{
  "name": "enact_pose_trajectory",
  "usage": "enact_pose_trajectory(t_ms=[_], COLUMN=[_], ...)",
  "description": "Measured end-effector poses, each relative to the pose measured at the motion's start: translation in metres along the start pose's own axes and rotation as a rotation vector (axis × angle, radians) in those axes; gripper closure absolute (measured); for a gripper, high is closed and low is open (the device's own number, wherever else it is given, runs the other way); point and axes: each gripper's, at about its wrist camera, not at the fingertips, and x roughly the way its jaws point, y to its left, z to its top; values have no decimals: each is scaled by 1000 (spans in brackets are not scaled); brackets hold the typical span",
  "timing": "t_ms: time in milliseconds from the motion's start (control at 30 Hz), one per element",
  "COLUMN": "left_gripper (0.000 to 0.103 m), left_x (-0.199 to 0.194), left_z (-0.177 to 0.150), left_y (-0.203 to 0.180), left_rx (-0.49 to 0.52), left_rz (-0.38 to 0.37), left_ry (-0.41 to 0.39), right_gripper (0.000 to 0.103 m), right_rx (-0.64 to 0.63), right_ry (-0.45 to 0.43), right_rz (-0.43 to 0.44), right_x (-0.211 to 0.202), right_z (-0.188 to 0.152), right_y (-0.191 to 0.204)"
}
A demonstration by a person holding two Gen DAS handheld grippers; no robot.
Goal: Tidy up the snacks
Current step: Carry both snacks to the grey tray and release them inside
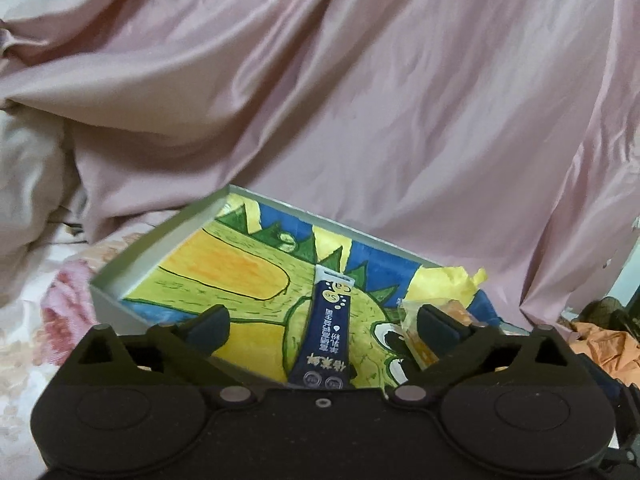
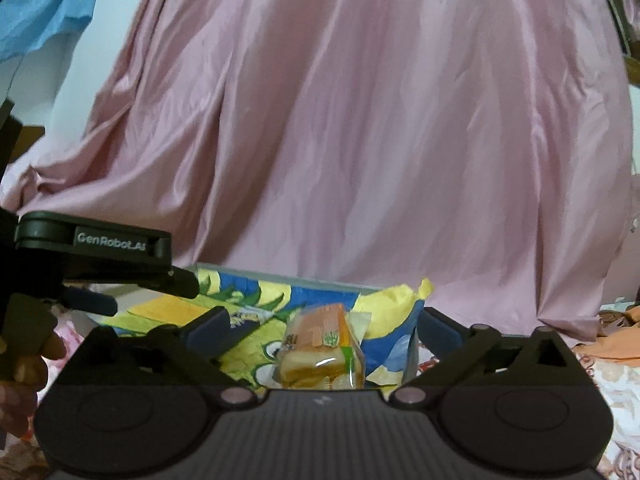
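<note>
Fingers on both grippers stood wide apart, nothing pinched. Left gripper (image 1: 323,322) hung over the near edge of the box (image 1: 120,268), whose floor carried a bright dinosaur drawing. Dark blue stick sachet (image 1: 325,332) lay flat on that drawing, lengthwise between the left fingers but clear of both pads. Right gripper (image 2: 323,330) pointed at the same box (image 2: 320,282); the clear-wrapped cake (image 2: 322,350) sat inside, between the spread fingers and untouched. Yellow crumpled packet (image 2: 390,306) rested just behind the cake, against the far wall.

Judged step: both snacks released into the box, grippers due to back away.

Notes for doing it well:
- Draw each gripper out along its own line, jaws kept wide, so no pad drags a wrapper.
- Lift clear of the near rim; the box sat on soft bedding (image 1: 36,340) and looked likely to tip if nudged.
- Left gripper's body (image 2: 96,240) was near the right one; mind the gap.
</note>
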Motion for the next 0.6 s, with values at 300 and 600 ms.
enact_pose_trajectory(t_ms=[300, 600], left_gripper=[1, 1], left_x=[-65, -123], left_z=[-13, -31], left_y=[17, 38], left_rx=[-17, 13], left_rz=[35, 82], left_ry=[-63, -94], right_gripper=[0, 0], right_rx=[52, 37], right_ry=[-63, -80], right_rz=[-27, -24], right_x=[-53, -98], right_z=[10, 11], right_y=[2, 22])
